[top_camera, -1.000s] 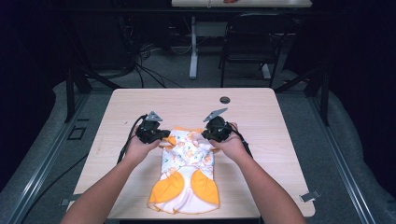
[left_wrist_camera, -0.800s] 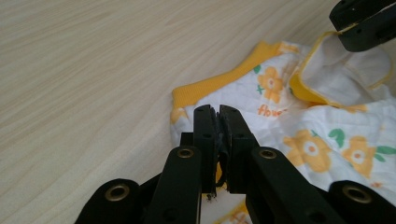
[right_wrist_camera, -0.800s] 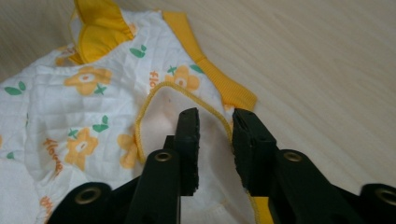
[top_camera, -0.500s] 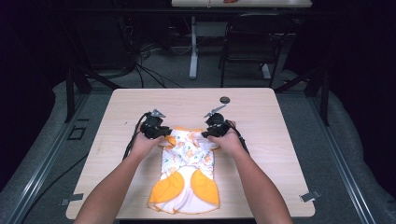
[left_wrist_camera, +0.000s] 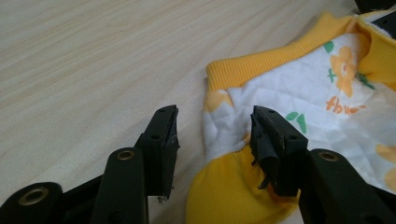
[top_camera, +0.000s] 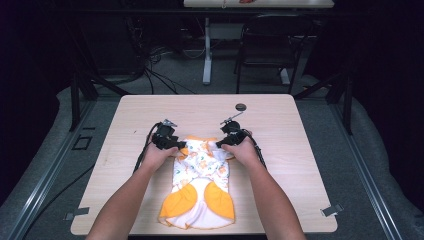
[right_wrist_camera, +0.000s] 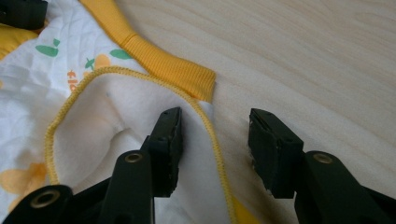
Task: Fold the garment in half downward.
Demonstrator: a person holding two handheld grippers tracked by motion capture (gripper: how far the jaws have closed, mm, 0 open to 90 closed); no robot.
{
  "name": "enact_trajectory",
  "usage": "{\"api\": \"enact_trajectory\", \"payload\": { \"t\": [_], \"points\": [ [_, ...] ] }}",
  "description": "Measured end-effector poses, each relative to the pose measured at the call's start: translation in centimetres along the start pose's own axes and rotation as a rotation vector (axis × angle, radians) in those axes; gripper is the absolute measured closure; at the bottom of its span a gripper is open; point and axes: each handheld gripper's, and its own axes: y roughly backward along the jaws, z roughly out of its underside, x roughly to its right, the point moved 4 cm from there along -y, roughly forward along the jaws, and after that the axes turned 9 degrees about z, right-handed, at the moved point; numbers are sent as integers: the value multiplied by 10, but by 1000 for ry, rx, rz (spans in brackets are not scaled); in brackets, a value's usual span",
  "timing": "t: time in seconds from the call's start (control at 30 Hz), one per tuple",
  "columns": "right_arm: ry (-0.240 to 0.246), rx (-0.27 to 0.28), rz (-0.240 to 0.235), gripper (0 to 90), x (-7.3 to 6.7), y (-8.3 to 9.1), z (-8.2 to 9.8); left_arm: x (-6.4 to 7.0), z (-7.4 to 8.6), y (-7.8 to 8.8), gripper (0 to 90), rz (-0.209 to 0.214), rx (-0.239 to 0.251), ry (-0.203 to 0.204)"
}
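Observation:
A white quilted baby garment with orange flowers and yellow trim lies flat on the wooden table. My left gripper rests at its top left corner and my right gripper at its top right corner. Both pairs of jaws have just been opening. In the left gripper view the left gripper is open, straddling the garment's edge, which no pad presses. In the right gripper view the right gripper is open over the yellow-stitched hem of the garment, with one jaw above cloth and one above bare wood.
A small dark round disc lies on the far part of the table. Cables trail from the left gripper toward the front edge. Beyond the table stand a dark chair and a desk leg.
Both hands have come down a little toward the table at the garment's top corners. Both pairs of jaws now stand apart, and the cloth's top edge lies on the table.

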Motion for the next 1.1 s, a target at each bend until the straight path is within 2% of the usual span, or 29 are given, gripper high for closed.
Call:
{"api": "enact_trajectory", "payload": {
  "t": [0.03, 0.07, 0.17, 0.2, 0.23, 0.33, 0.43, 0.53, 0.6, 0.63, 0.87, 1.03, 1.1],
  "points": [
    [15, -2, 3, 549, 0, 0, 0, -1, 1, 0, 514, 3, 1, 4],
    [15, 21, 1, 567, -2, -1, 0, -2, 1, -1, 514, 7, -3, 11],
    [48, 10, 3, 635, -5, 0, 1, -2, 3, -2, 545, 24, -3, 13],
    [40, 27, -7, 660, -6, -1, 0, -2, 3, -2, 552, 26, -1, 14],
    [54, 8, -9, 682, -6, 0, 0, -1, 3, -2, 564, 31, -2, 13],
    [52, 7, -28, 741, -8, 0, 0, 2, 3, -3, 643, 49, -8, 8],
    [58, 1, -49, 777, -10, 0, 0, 4, 3, -4, 702, 39, -11, -14],
    [70, -4, -51, 814, -11, 0, 0, 4, 4, -4, 762, 46, -13, -16],
    [72, 14, -49, 849, -13, -1, 1, 5, 4, -4, 802, 51, -13, -15],
    [90, 11, -45, 858, -13, 0, 1, 5, 4, -4, 818, 55, -13, -12],
    [120, 44, -10, 873, -14, 5, 1, 7, 2, 0, 842, 45, -6, -12],
    [114, 93, -18, 875, -10, 18, -2, 9, -5, 16, 845, 58, 50, -18],
    [103, 121, -28, 874, -10, 24, -4, 9, -6, 20, 846, 62, 52, -23]
  ]
}}
